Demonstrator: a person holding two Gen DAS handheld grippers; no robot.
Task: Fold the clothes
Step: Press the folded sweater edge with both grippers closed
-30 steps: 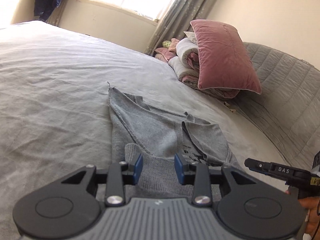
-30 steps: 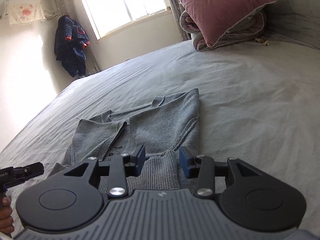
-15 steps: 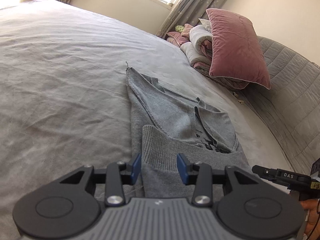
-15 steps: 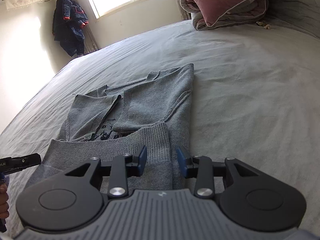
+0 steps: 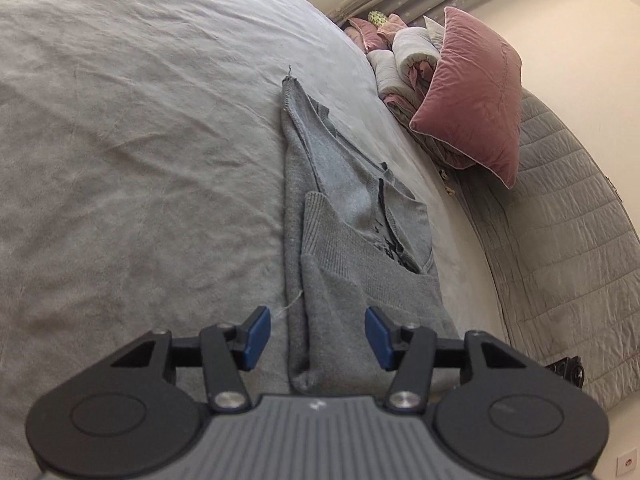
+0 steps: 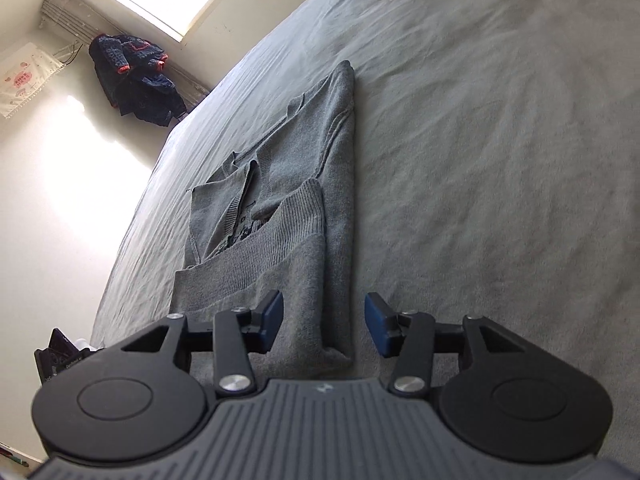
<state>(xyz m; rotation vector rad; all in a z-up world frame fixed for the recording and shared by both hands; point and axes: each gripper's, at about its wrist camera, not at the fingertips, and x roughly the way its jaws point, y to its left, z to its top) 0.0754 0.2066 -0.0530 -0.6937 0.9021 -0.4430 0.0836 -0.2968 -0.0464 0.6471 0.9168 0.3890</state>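
Sweater [image 5: 352, 248] lies partly folded on the bed [image 5: 120, 160], hem turned up over its chest; both grippers, left gripper [image 5: 318, 338] and right gripper [image 6: 324, 322], gape wide, holding nothing.

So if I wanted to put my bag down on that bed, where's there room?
Lots of it. The bed sheet lies bare on the window side of the grey sweater, and equally bare on its other side. It is crowded only near the headboard, where the pink pillow leans on rolled bedding.
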